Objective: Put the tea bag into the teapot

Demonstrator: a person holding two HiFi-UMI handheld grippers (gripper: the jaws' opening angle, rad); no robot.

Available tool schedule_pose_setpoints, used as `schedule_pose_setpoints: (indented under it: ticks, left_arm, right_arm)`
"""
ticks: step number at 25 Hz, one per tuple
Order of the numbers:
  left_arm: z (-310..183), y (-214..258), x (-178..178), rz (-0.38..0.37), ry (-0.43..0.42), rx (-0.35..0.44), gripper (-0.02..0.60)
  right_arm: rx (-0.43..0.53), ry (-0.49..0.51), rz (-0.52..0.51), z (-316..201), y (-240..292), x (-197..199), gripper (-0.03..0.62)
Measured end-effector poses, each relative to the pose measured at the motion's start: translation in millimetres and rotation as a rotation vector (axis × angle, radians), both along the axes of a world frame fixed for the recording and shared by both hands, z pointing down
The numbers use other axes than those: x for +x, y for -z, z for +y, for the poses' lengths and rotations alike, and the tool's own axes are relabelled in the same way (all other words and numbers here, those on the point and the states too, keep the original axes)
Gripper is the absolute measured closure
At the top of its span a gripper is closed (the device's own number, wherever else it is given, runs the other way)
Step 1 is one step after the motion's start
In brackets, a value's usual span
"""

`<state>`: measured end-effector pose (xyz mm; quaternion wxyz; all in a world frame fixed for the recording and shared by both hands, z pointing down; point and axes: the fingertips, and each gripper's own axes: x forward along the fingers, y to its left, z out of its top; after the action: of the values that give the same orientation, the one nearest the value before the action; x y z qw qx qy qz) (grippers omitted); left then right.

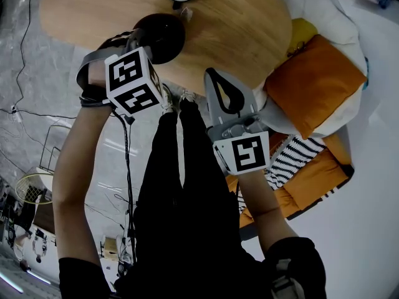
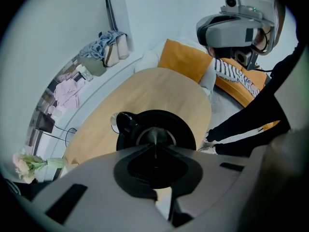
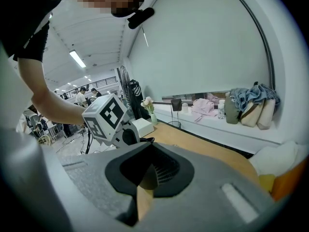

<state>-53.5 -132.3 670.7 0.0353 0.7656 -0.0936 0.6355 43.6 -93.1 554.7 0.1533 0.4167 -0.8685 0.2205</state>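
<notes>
We have the left gripper (image 2: 155,144) pinched on the tea bag (image 2: 154,134) over the black teapot (image 2: 186,129) mouth, drop pending; right gripper (image 3: 150,144) closed, empty.

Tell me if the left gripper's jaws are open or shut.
Shut: the left gripper's jaw tips meet, pinching what looks like the tea bag over the teapot.

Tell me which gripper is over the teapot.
The left gripper, shut on a pale tea bag above the black teapot; the right gripper hangs by the oval wooden table's edge.
</notes>
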Motion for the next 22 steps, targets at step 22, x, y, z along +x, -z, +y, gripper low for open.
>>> schedule_pose_setpoints:
  ticks: [22]
  left_arm:
    - [-0.1,0.6,2.6,-0.027,0.007,0.009,0.571]
  right_arm:
    - [-0.004,-0.017,-0.018,-7.0,-1.2,-5.1,0.589]
